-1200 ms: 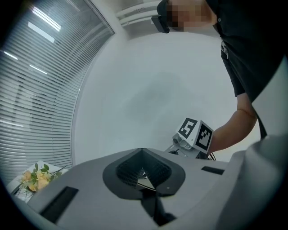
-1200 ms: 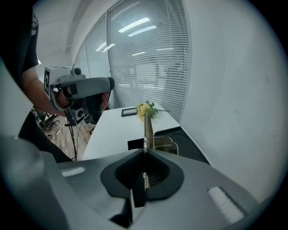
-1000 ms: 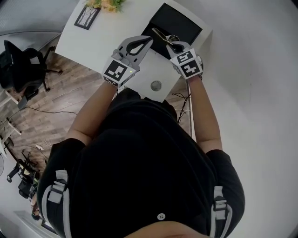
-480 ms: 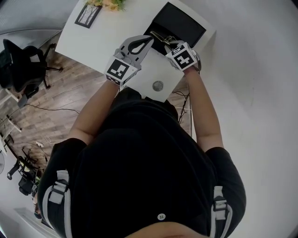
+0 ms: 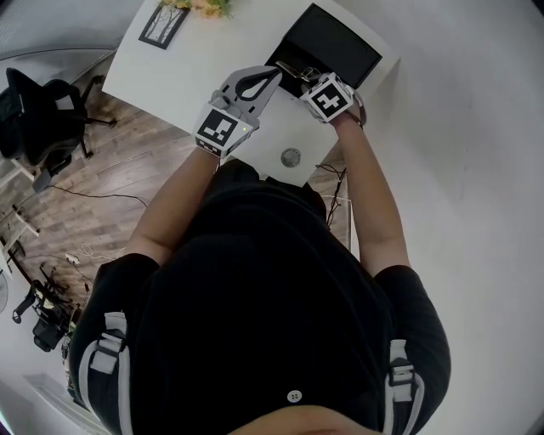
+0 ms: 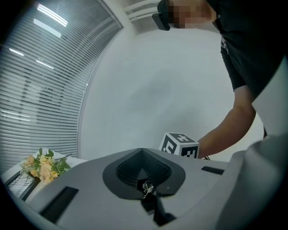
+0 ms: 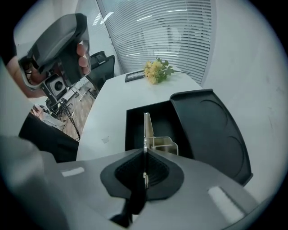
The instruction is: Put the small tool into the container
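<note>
My right gripper point(image 7: 144, 155) is shut on a small, thin metal tool point(image 7: 146, 128) that sticks out ahead of the jaws. The tool hangs over the near left part of the open black container point(image 7: 135, 121), whose lid point(image 7: 211, 130) lies folded out to the right. In the head view the right gripper point(image 5: 304, 78) and the tool point(image 5: 289, 68) sit at the container's point(image 5: 336, 42) near edge. My left gripper point(image 5: 269, 75) hovers just left of them, shut with nothing in it. In its own view, the left gripper point(image 6: 143, 155) points at the wall.
The white table point(image 5: 204, 64) carries yellow flowers point(image 7: 155, 69) and a dark picture frame point(image 5: 161, 25) at its far left end. A round grommet point(image 5: 291, 157) sits near the table's front edge. An office chair point(image 5: 38, 115) stands on the wood floor to the left.
The right gripper has moved forward with the tool, closer over the container. The left gripper has stayed nearly where it was.
</note>
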`<state>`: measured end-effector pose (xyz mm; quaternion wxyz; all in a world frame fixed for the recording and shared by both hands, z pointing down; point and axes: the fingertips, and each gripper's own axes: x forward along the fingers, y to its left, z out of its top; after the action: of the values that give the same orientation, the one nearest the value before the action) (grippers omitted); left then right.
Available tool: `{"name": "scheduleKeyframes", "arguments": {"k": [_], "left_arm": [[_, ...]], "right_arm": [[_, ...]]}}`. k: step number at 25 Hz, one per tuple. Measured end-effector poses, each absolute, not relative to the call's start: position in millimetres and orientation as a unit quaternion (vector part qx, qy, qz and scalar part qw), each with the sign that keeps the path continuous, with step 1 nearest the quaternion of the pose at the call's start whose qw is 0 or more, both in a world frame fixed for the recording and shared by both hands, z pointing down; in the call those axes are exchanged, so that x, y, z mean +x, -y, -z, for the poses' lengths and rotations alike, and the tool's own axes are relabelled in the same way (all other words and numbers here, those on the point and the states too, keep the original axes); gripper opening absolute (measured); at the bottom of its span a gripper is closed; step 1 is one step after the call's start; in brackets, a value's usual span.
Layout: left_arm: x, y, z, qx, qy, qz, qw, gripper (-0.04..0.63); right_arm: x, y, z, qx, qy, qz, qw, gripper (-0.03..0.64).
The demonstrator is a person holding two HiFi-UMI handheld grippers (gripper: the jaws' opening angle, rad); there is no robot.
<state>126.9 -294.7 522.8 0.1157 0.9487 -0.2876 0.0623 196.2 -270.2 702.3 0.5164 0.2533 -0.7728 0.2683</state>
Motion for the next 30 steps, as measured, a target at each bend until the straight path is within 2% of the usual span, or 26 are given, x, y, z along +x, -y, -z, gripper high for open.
{"name": "scheduleKeyframes", "arguments": {"k": [15,23,30], "left_arm": [[121.9,293.0,-528.3,0.945,0.297,-0.065,0.122,0.008],[120.0,292.1,-527.0,0.945,0.298,-0.066,0.120,0.008],[121.4,290.3,-523.1,0.946,0.295,-0.067,0.117,0.008]], "right_arm": [[187.2,267.2,-727.5,0.228,0.768,-0.279,0.530,0.025],[185.1,272.7,-723.4,0.243,0.780,-0.272,0.508,0.103],[192.8,291.4,-709.1,0.284,0.790,-0.212,0.500,0.126]]}}
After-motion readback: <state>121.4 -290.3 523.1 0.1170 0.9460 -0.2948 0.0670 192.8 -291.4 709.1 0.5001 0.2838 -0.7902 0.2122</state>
